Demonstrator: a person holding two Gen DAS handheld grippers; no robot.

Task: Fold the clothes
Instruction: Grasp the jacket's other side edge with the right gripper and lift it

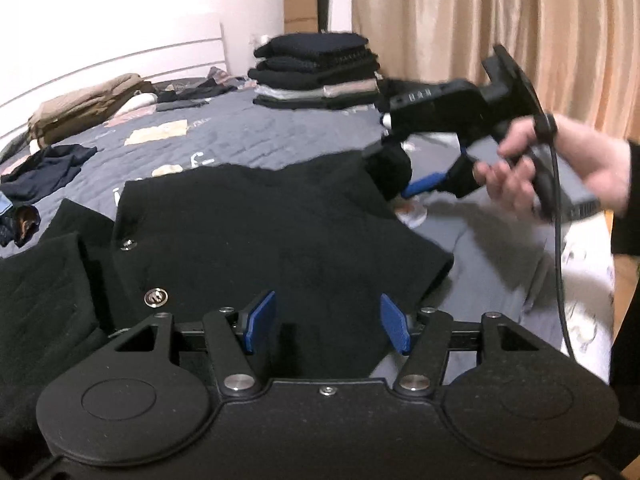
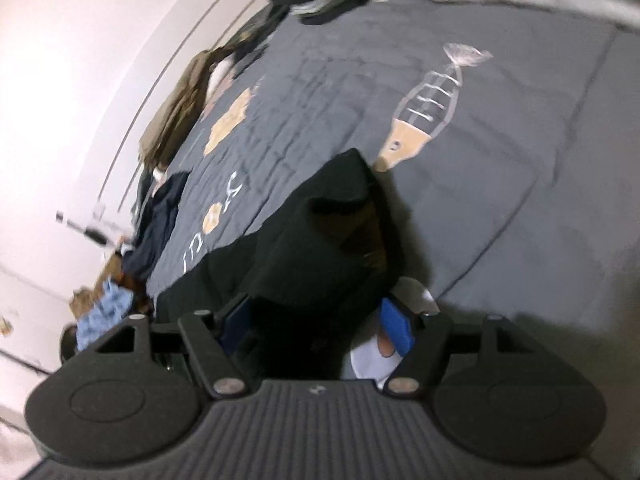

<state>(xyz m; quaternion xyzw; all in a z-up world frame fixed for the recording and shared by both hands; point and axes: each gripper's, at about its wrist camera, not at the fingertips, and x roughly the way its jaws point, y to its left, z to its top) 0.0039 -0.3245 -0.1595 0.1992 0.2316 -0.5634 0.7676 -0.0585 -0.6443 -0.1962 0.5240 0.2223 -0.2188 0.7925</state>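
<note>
Right hand-held gripper [image 2: 316,326] pads wide apart around lifted black garment [image 2: 316,232] fold, above grey bed quilt [image 2: 500,168].

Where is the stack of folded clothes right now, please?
In the left wrist view, the stack of folded clothes sits at the far side of the bed, near the curtain, beyond the black garment.

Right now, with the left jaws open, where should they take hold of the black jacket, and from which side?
Take the black jacket at its near right hem corner, coming from the right over the grey quilt. That corner lies flat and free, while the right gripper holds the far corner.
</note>
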